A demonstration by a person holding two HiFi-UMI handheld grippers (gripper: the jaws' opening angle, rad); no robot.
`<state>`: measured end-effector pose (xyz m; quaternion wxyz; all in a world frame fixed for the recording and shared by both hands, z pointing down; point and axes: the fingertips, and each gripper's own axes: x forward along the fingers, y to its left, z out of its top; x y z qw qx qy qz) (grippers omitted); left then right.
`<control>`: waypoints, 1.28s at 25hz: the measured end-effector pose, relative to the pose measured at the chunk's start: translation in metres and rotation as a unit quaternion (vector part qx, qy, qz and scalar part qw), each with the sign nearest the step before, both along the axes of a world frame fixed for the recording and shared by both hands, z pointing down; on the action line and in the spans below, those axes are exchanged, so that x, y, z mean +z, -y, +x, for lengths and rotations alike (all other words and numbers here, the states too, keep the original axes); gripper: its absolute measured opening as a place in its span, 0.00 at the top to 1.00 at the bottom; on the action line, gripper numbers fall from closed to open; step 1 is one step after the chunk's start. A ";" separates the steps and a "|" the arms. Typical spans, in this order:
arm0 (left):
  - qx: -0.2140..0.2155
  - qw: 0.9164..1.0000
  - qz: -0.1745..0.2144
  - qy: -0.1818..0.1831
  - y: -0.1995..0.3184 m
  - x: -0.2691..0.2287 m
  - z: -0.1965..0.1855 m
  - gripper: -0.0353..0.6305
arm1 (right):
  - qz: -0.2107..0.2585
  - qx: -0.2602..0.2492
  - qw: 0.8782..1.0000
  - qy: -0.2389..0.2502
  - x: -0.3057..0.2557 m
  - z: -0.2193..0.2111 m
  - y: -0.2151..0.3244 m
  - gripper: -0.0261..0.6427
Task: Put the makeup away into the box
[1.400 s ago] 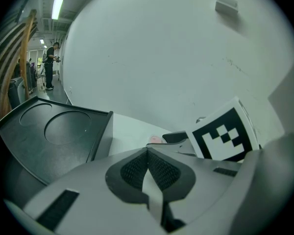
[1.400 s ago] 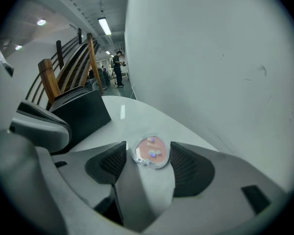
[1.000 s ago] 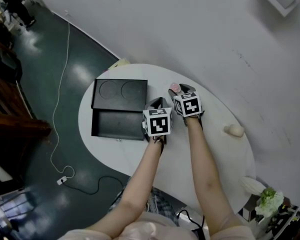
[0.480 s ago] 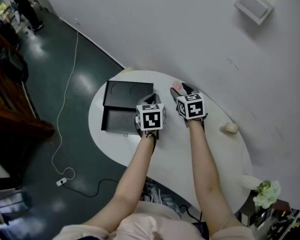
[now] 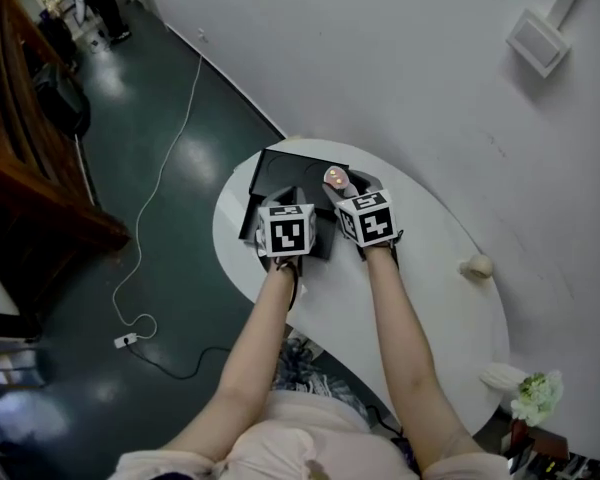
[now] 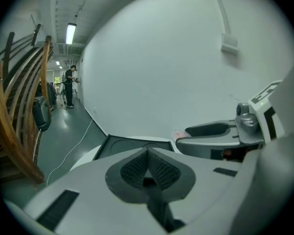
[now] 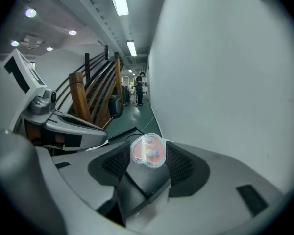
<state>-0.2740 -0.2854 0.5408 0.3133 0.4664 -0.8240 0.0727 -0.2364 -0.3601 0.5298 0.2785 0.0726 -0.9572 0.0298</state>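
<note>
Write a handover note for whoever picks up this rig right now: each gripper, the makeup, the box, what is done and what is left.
Left gripper: jaws together, nothing between them.
Right gripper: shut on a clear compact with pink makeup inside.
Box: black, open, on the white table. The left gripper hides most of its tray.
Done: the compact is in the right grip, and in the head view it sits by the box's lid.
Left: set the compact in the box and let go. A small beige item lies near the table's right edge; whether it is makeup I cannot tell.
</note>
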 end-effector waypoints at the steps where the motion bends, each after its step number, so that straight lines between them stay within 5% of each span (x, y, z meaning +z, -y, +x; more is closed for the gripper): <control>1: -0.007 1.000 -0.002 0.000 -0.009 0.001 -0.004 0.91 | -0.004 -0.010 1.000 -0.001 0.002 -0.006 -0.012 0.60; 11: -0.059 0.998 -0.031 -0.019 -0.083 0.037 -0.028 0.91 | -0.039 -0.081 0.995 -0.050 0.051 -0.034 -0.109 0.60; 25: -0.062 0.996 -0.046 -0.051 -0.104 0.085 -0.018 0.91 | -0.055 -0.106 0.977 -0.179 0.125 -0.029 -0.128 0.60; 32: -0.065 0.995 -0.047 -0.056 -0.112 0.091 -0.022 0.91 | -0.054 -0.098 0.973 -0.201 0.141 -0.031 -0.127 0.59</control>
